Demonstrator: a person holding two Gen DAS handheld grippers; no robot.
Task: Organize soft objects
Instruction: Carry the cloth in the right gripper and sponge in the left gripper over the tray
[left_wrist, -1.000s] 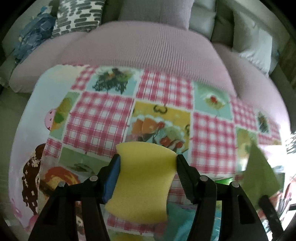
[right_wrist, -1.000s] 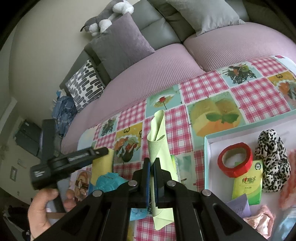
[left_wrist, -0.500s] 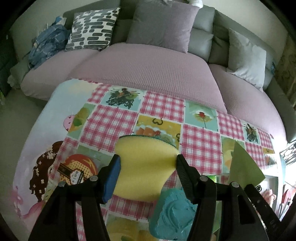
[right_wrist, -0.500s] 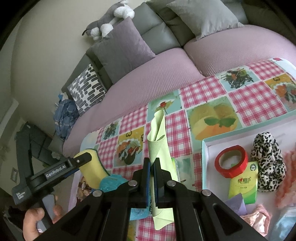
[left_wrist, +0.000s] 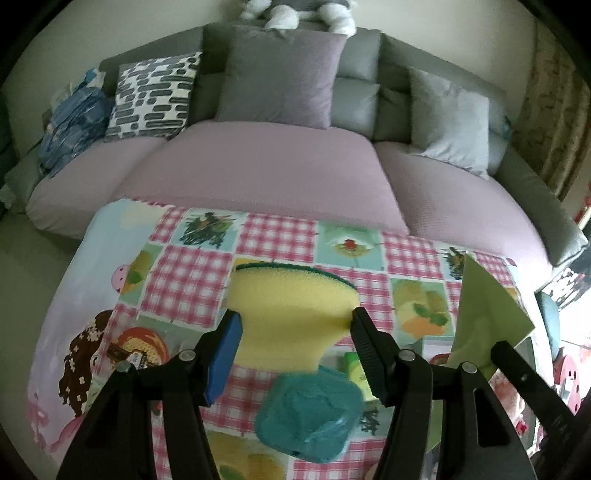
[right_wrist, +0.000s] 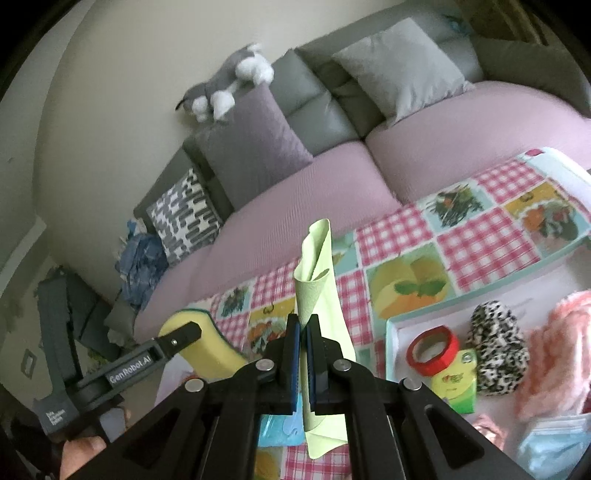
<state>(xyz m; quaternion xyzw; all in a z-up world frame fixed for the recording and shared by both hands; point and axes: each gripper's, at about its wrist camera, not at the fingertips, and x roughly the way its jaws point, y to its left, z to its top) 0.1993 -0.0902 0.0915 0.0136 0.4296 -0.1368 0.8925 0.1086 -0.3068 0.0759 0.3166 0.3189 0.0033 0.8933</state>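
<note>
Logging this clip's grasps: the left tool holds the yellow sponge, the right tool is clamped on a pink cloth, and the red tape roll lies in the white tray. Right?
One slip: the cloth in the right tool is light green, not pink, as the right wrist view shows. The left tool does hold the yellow sponge, and the red tape roll lies in the white tray.

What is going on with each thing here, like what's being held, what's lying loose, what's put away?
Left gripper: shut on the sponge.
Sponge: held, squeezed at its sides.
Right gripper: shut on the green cloth.
Green cloth: held, hanging loosely folded.
Teal pouch: lying loose on the table.
Red tape roll: in the tray.
Leopard scrunchie: in the tray.
</note>
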